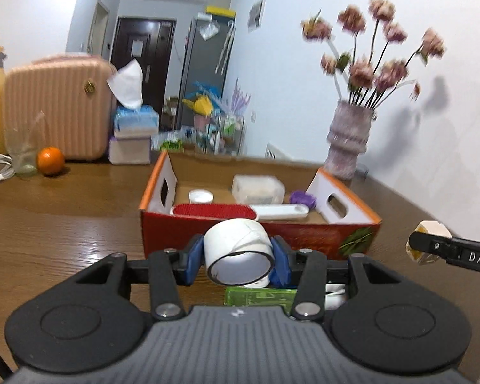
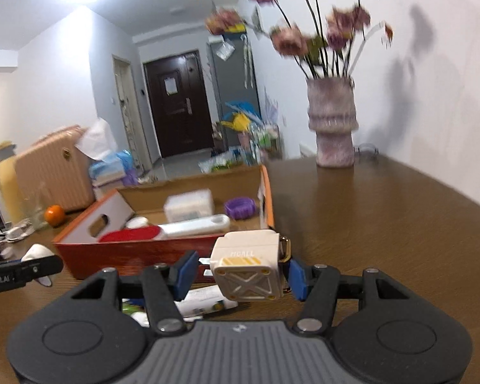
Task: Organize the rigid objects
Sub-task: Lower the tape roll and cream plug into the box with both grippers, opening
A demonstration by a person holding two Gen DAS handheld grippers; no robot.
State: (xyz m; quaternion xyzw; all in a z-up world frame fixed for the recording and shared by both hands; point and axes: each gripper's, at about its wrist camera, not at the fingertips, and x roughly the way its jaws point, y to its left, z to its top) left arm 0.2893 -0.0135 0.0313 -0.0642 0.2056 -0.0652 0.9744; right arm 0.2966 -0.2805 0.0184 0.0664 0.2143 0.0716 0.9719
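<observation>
My left gripper [image 1: 238, 260] is shut on a white tape roll [image 1: 238, 249] and holds it above the table, just before the red cardboard box [image 1: 259, 235]. My right gripper [image 2: 240, 276] is shut on a cream cube-shaped charger [image 2: 248, 267] with a yellow striped label, near the box's front right corner [image 2: 267, 211]. The box holds a red oval lid [image 1: 214, 210], a white flat case [image 1: 280, 211], a clear plastic container [image 1: 257, 187], a purple ring [image 1: 302, 197] and a small white cap [image 1: 201, 196]. The right gripper with the charger also shows in the left wrist view [image 1: 427, 243].
A green packet [image 1: 259, 296] and white items lie on the wooden table [image 1: 64, 224] under my grippers. A vase of flowers [image 1: 348, 140] stands at the back right. An orange [image 1: 50, 160], a glass, tissue boxes [image 1: 134, 131] and a pink suitcase [image 1: 54, 108] are at the back left.
</observation>
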